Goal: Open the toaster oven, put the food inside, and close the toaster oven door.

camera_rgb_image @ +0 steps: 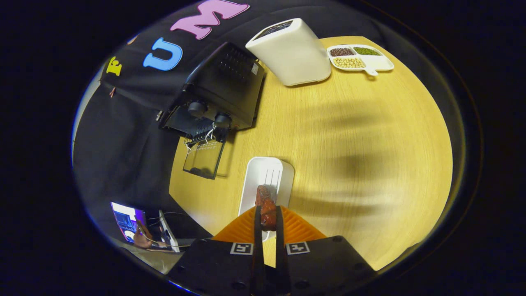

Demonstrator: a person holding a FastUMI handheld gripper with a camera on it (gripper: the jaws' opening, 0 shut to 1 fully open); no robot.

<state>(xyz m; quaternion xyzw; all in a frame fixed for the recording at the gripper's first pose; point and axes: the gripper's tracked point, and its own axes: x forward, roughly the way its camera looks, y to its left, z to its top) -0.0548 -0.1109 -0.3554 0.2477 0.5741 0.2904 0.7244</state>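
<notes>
1. Your gripper (268, 213) is clamped on the reddish-brown piece of food (266, 205), raised over the white tray (263, 176).
2. Far left, the black toaster oven (218, 90) stands with its glass door (203, 158) dropped open.
3. Beyond sit a white container (291, 51) and a divided bean dish (359, 57).

— What does the room look like?
— A round, pale wooden worktop (349, 135) with a fine grain, lit from above; soft dark shadows lie in bands across its middle.
— And around it?
— Black cloth (123, 135) hangs as the booth's wall on the far and left sides. Low on the near left, beyond the worktop's edge, a lit screen (127, 222) glows, with thin cables (172, 216) beside it.
</notes>
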